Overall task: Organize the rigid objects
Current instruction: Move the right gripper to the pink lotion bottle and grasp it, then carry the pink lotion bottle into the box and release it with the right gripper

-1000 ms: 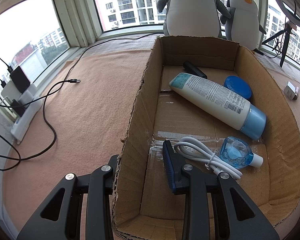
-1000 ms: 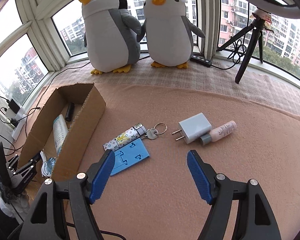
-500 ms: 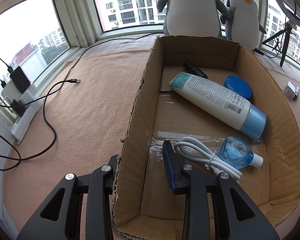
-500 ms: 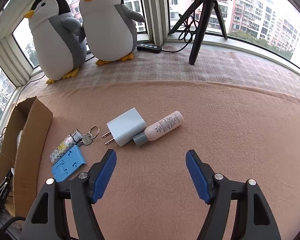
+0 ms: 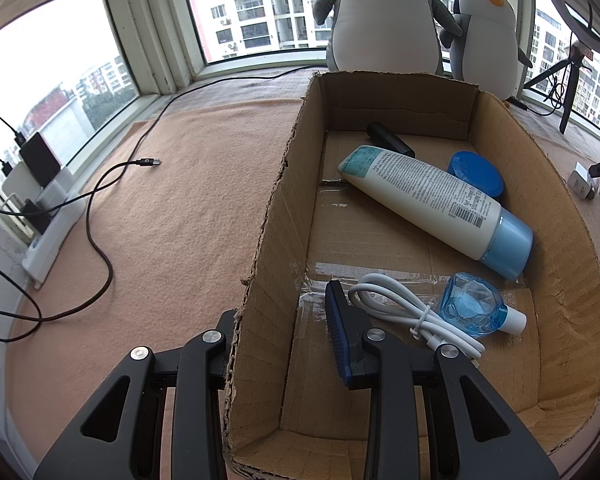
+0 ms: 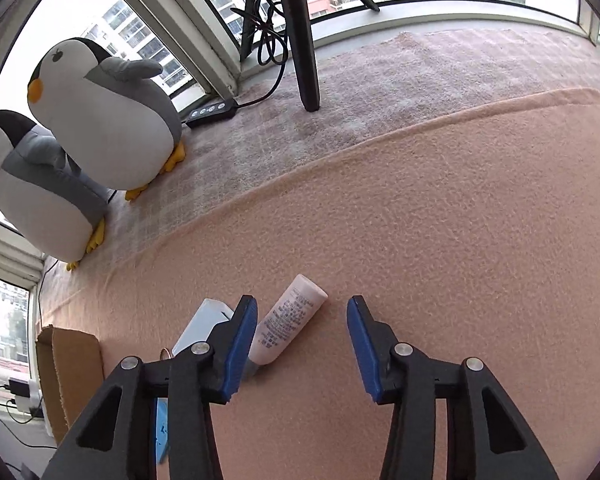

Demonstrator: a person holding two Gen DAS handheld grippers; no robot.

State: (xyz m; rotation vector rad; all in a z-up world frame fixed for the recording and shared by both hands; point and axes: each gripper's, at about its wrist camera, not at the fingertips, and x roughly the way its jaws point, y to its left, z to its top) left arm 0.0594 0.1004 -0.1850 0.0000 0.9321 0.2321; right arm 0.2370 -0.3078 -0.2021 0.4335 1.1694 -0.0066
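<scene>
My left gripper (image 5: 280,304) straddles the left wall of the open cardboard box (image 5: 268,216) and is shut on it, with one finger outside and one inside. In the box lie a white tube with a blue cap (image 5: 432,200), a blue round lid (image 5: 476,172), a black item (image 5: 388,140), a coiled white cable (image 5: 404,308) and a small clear blue bottle (image 5: 476,304). My right gripper (image 6: 300,300) hangs low over the blanket with its jaws closing. A small pink bottle (image 6: 288,320) lies between them, close to the left finger, and the pads do not press it. A white charger (image 6: 204,324) lies just left of it.
A blue phone stand (image 6: 162,432) and a key ring (image 6: 165,354) lie between the charger and the box corner (image 6: 68,372). Two plush penguins (image 6: 108,116) and a tripod leg (image 6: 304,40) stand by the window. Black cables (image 5: 100,240) and a power strip (image 5: 48,216) lie left of the box.
My right gripper has swung right and sunk, rolling, and now frames the pink bottle with narrower jaws. The left gripper has stayed on the box wall.
</scene>
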